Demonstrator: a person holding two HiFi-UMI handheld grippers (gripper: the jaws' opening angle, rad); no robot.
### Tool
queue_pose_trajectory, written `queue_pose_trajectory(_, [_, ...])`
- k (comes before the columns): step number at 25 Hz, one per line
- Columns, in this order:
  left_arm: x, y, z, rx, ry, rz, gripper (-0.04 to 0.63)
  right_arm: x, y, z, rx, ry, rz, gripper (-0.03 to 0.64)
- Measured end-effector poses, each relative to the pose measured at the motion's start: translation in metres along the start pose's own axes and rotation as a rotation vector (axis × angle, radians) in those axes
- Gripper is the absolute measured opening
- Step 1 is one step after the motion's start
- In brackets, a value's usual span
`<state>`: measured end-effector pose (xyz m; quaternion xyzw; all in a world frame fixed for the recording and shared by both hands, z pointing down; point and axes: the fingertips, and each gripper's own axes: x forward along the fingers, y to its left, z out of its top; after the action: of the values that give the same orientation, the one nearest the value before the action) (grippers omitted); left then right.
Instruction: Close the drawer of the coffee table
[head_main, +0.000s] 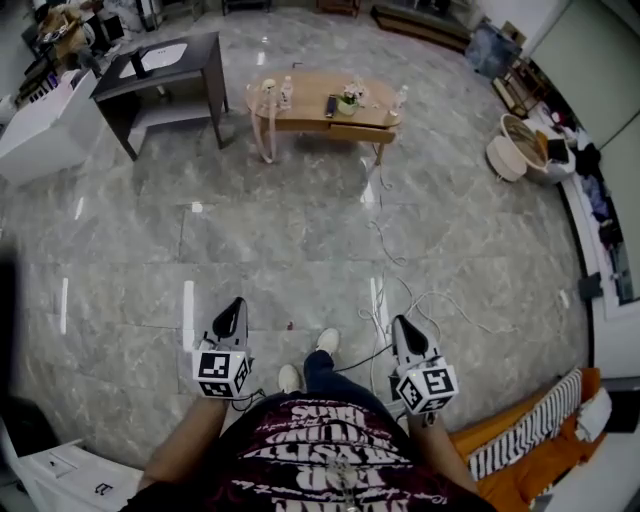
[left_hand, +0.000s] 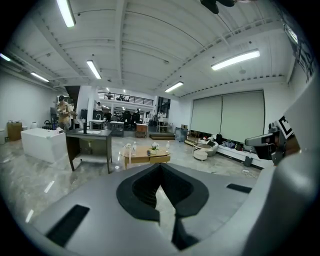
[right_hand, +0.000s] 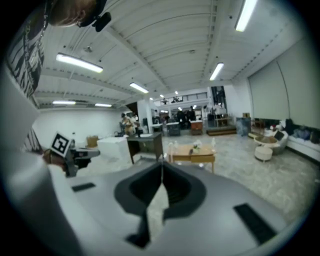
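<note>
The left tongs (head_main: 235, 306), grey with a square-marker cube, were fully closed on nothing above the grey marble floor (head_main: 300, 240). The right tongs (head_main: 400, 324) were likewise closed and empty. Well apart from both, across the floor, stood the oval light-wood coffee-table surface (head_main: 300, 100) carrying small bottles, its wooden drawer (head_main: 362, 132) projecting slightly at the right front.

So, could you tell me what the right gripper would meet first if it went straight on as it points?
Probably the marble floor: the right gripper, fingers shut, tilts slightly down, with the coffee table far ahead. Loose cables lie near that line, so depth is uncertain.
</note>
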<state>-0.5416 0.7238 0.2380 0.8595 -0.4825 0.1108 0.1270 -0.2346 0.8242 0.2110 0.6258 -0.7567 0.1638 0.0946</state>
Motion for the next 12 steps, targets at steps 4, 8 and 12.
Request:
queue_pose_trajectory(4, [0.008, -0.007, -0.003, 0.011, 0.014, -0.004, 0.023, 0.009, -0.004, -0.009, 0.0, 0.025, 0.023, 0.035])
queue_pose_trajectory(8, [0.028, -0.02, -0.014, 0.001, 0.051, -0.021, 0.023, 0.011, -0.019, -0.021, 0.019, 0.054, 0.021, 0.035])
queue_pose_trajectory(12, [0.055, -0.025, -0.016, 0.002, 0.082, -0.035, 0.023, 0.02, -0.037, -0.023, 0.038, 0.071, 0.006, 0.035])
